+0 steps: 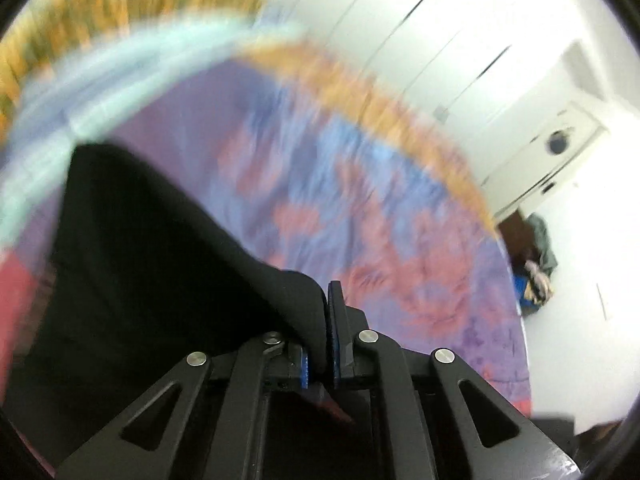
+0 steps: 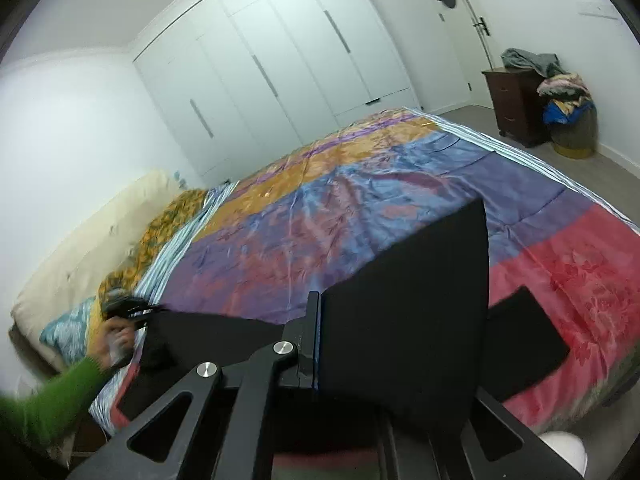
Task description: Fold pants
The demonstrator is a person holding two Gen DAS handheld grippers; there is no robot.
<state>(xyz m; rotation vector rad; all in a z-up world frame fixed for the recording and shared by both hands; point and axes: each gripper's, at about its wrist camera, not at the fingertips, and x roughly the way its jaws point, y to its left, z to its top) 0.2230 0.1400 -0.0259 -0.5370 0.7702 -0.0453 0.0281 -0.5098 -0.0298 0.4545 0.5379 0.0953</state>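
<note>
Hidden: black fabric pants [image 2: 404,320] covered the right gripper's [image 2: 320,340] far finger.
Blur: patchwork satin bedspread [image 1: 360,220] smeared.
Fingers: left gripper [image 1: 325,344] and right both clamped on pants.

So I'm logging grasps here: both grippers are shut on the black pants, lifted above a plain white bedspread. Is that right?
Not quite. Both the left gripper and right gripper are shut on the black pants, but the bedspread is a multicoloured patchwork of purple, blue, orange and red, as the right wrist view shows.
</note>
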